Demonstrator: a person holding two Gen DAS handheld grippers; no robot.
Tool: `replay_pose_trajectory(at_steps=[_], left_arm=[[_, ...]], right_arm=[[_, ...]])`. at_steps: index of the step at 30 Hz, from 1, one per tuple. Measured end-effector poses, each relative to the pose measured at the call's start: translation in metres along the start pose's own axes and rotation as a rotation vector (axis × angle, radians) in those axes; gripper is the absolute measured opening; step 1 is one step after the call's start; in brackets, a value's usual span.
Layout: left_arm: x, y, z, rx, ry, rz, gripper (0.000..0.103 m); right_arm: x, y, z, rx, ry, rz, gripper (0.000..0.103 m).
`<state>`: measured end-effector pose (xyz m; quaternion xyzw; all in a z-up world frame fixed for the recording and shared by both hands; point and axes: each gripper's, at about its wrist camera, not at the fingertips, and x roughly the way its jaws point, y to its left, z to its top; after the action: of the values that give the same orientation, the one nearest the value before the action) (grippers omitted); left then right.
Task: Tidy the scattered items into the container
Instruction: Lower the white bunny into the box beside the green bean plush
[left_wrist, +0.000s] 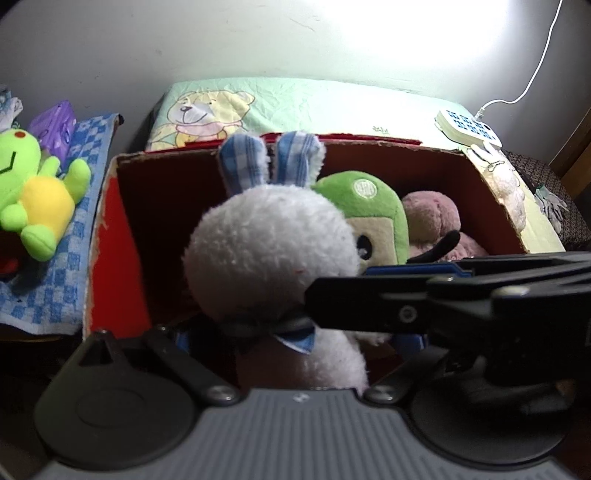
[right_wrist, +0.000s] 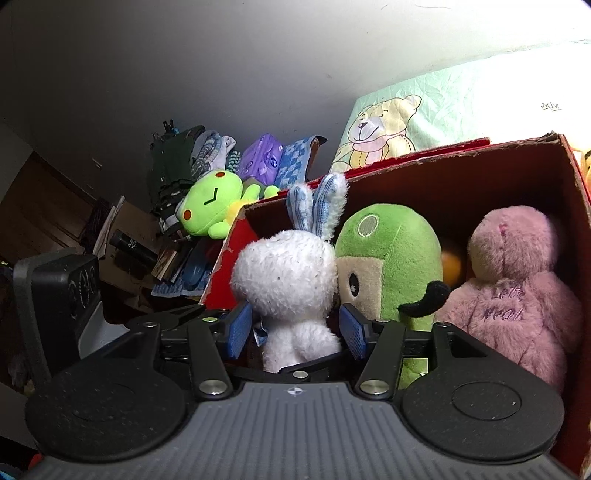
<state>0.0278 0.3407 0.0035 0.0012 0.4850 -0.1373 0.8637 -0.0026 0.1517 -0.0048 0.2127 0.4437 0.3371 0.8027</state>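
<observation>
Nearest you, your right hand-held gripper (right_wrist: 295, 330) sits with its blue pads (right_wrist: 240, 326) on either side of the white rabbit (right_wrist: 288, 280), low on its body; the jaws are partly apart, and the pads look just beside the fur rather than pressed in, though you cannot be sure. Your left hand-held gripper (left_wrist: 291, 338) is spread wide around the same rabbit (left_wrist: 266, 243) and grips nothing. The right gripper's black arm crosses the left view in front of the rabbit's neck and blocks the lower right of the box.

The rabbit stands upright inside the red cardboard box (right_wrist: 443, 173), by its left wall. Touching it on the right is a green plush (right_wrist: 391, 254), and beyond that a pink bear (right_wrist: 517, 295) against the right wall.

Outside the box to the left, a green frog (left_wrist: 37, 192) lies on a blue checked cloth (left_wrist: 88, 147), still to be packed. Behind the box lies a pillow (left_wrist: 295, 103) with a bear print, and a power strip (left_wrist: 467, 127) rests on it at the right.
</observation>
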Motion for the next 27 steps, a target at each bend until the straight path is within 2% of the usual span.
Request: replay_pose_trajectory(at_steps=[4, 7, 12, 17, 27], left_arm=[[-0.007, -0.003, 0.001, 0.009, 0.004, 0.044, 0.095], [-0.014, -0.005, 0.002, 0.006, -0.006, 0.043, 0.095], [-0.019, -0.01, 0.002, 0.025, -0.016, 0.071, 0.095], [-0.014, -0.011, -0.001, 0.014, 0.004, 0.048, 0.095], [-0.006, -0.014, -0.003, 0.012, 0.037, 0.072, 0.096]], right_arm=[[-0.006, 0.0, 0.0, 0.01, -0.045, 0.003, 0.047], [-0.004, 0.002, 0.0, 0.007, -0.046, -0.001, 0.042], [0.0, 0.005, -0.001, 0.005, -0.047, 0.023, 0.042], [0.007, 0.01, -0.001, -0.025, -0.029, 0.003, 0.042], [0.016, -0.006, -0.007, 0.039, -0.007, -0.008, 0.042]])
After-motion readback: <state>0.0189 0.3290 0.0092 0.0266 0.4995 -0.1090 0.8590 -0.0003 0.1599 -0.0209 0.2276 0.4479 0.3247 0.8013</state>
